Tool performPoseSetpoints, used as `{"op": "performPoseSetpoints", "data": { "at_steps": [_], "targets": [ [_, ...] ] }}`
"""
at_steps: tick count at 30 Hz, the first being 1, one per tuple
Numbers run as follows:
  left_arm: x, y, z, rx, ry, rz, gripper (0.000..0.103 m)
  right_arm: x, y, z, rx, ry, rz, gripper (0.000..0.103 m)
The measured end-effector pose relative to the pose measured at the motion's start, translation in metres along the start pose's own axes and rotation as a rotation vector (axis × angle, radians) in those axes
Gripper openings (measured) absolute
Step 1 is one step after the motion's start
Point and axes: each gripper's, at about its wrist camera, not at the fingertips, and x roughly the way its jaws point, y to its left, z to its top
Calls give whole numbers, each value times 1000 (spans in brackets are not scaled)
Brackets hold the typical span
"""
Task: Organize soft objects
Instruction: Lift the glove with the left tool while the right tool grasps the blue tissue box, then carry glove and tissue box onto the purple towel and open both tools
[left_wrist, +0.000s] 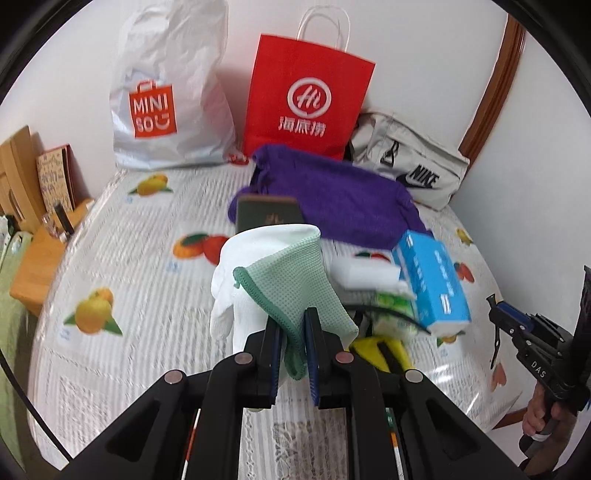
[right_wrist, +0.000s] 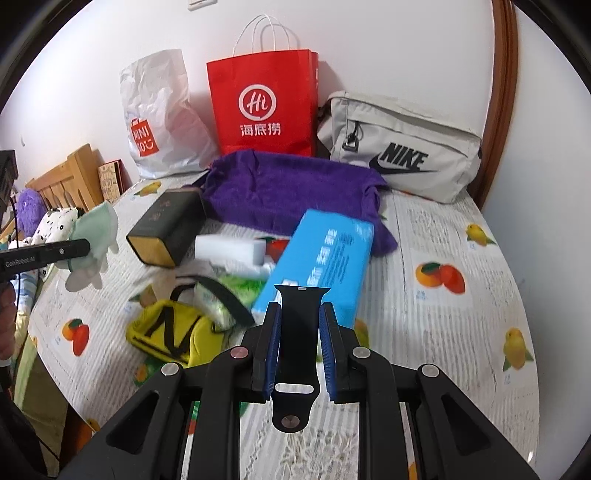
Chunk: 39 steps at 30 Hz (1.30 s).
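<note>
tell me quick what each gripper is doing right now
Left gripper: closed on a green cloth and a white glove.
Right gripper: closed on a black strap.

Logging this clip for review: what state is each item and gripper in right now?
left gripper: shut on green cloth and white glove, lifted
right gripper: shut on black watch strap
purple towel: lying crumpled
blue tissue box: tilted on the pile
dark box: on its side
red paper bag: upright
yellow pouch: lying on table
</note>
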Motion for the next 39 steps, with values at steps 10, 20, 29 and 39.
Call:
{"op": "performPoseSetpoints", "data": {
  "at_steps": [10,20,29,39],
  "targets": [
    [-1,-3,49,5,-47,30,12,10,-2,38,-25,-25,3,21],
    [20,14,100,-56,-118,-8,12,38,-15,91,-26,-50,-36,21],
    [64,30,137,-88,-109,-15,12,78,-18,123,-33,-33,-56,21],
    [118,26,166,-37,-33,-16,12,133,-27,134,-31,26,-62,21]
  ]
}}
